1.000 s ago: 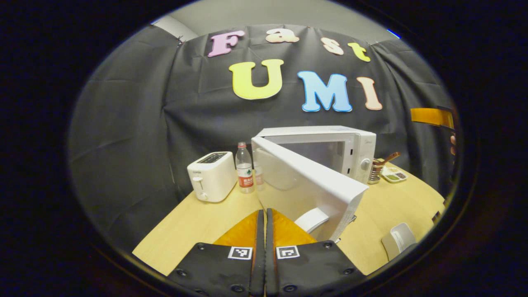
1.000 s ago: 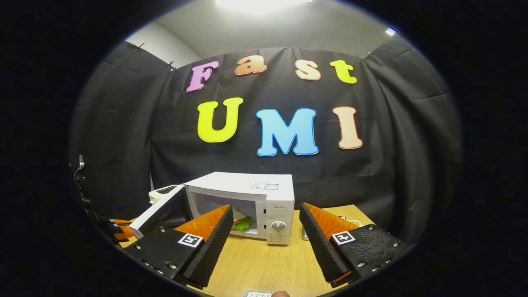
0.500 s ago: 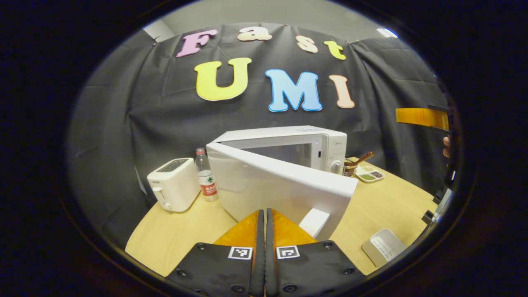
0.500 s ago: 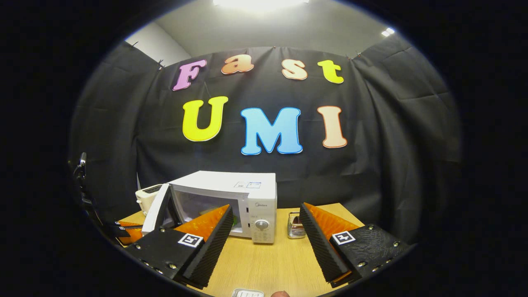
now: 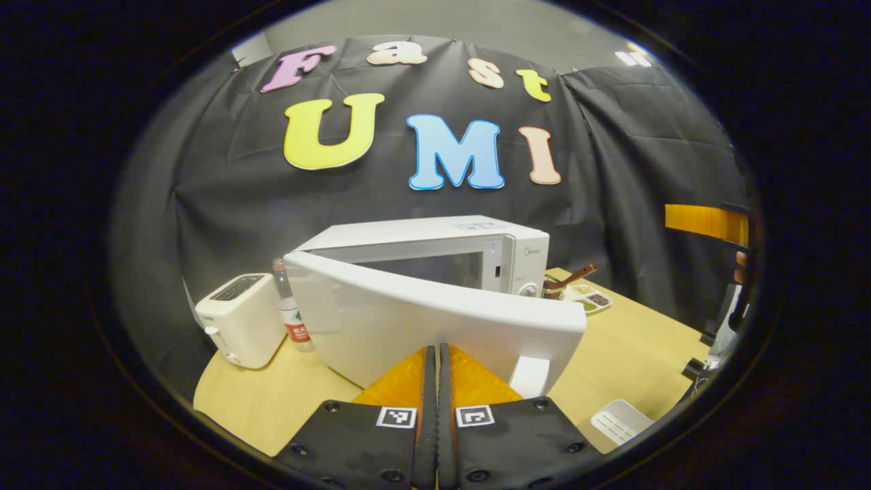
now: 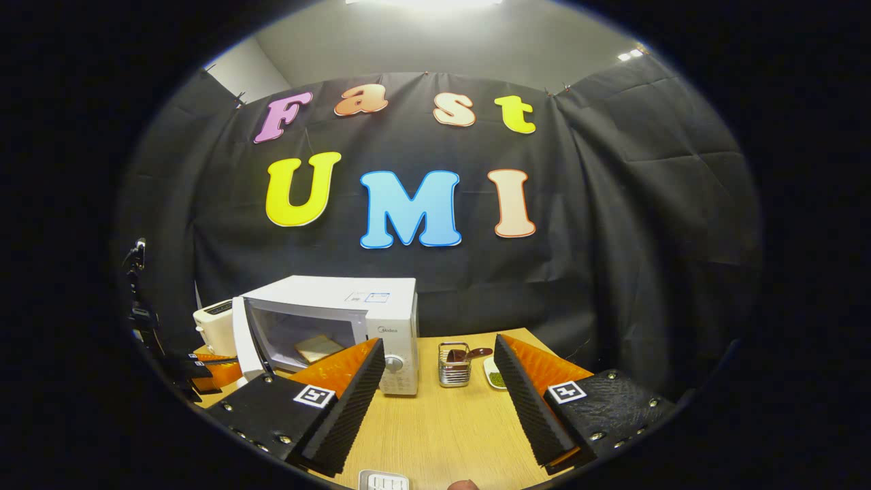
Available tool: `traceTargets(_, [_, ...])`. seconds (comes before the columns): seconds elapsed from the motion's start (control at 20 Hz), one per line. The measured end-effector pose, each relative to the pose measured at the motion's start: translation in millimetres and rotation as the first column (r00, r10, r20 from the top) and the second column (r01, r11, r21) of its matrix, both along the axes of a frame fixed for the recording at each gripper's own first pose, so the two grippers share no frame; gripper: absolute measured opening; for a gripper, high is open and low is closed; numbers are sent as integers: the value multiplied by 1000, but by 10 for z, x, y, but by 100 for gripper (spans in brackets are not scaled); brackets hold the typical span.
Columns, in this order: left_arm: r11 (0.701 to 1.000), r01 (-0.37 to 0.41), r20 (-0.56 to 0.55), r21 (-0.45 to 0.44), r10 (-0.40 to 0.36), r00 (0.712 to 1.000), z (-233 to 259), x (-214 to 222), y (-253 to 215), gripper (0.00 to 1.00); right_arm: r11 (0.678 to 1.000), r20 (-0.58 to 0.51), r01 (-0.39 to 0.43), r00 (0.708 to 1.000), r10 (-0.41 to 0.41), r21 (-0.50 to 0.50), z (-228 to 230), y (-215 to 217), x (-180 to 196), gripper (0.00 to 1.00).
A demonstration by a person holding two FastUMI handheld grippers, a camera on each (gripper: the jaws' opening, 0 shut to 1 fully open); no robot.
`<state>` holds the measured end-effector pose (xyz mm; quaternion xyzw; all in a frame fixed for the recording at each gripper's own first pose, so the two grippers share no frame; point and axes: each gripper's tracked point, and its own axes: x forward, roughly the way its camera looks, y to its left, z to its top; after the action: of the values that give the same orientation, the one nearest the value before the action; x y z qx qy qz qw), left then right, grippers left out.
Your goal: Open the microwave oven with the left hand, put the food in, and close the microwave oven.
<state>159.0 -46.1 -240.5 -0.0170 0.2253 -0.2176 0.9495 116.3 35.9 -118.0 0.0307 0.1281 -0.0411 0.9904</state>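
The white microwave (image 5: 435,235) stands mid-table with its door (image 5: 408,320) swung partway toward the body. My left gripper (image 5: 436,351) is shut with nothing between its fingers, and its tips sit against the door's outer face. In the right gripper view the microwave (image 6: 354,299) is at the left, its door (image 6: 239,337) ajar. The food, a slice of bread (image 6: 316,348), lies inside. My right gripper (image 6: 439,344) hangs open and empty above the table, to the right of the microwave. The left gripper (image 6: 204,367) shows beside the door.
A white toaster (image 5: 235,316) and a water bottle (image 5: 289,313) stand left of the microwave. A metal utensil caddy (image 6: 454,364) and a small sectioned dish (image 5: 588,298) sit to its right. A white tray (image 5: 616,422) lies near the front edge of the wooden table (image 6: 442,429).
The door has swung further toward the microwave body, with my shut left gripper following against it. My right gripper has drawn back from the oven, still open.
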Motion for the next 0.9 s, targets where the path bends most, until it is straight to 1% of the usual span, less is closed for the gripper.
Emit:
traceTargets(0.25, [999, 35, 0, -21, -35, 999, -79, 253, -218, 7, 998, -16, 58, 998, -59, -22, -45, -181, -100, 98])
traceTargets(0.55, [998, 37, -16, -47, -38, 999, -177, 605, -427, 7, 994, -44, 111, 993, -112, -25, -139, -330, -196, 98])
traceTargets(0.6, [998, 37, -19, -49, -38, 999, -181, 677, -460, 7, 993, -46, 118, 992, -119, -28, -150, -358, -194, 93])
traceTargets(0.65, [998, 36, -21, -48, -37, 999, -194, 754, -501, 7, 991, -48, 127, 991, -128, -31, -144, -384, -191, 98])
traceTargets(0.9, [998, 39, -15, -42, -40, 999, -248, 1019, -637, 7, 984, -55, 170, 983, -173, -46, -159, -531, -222, 98])
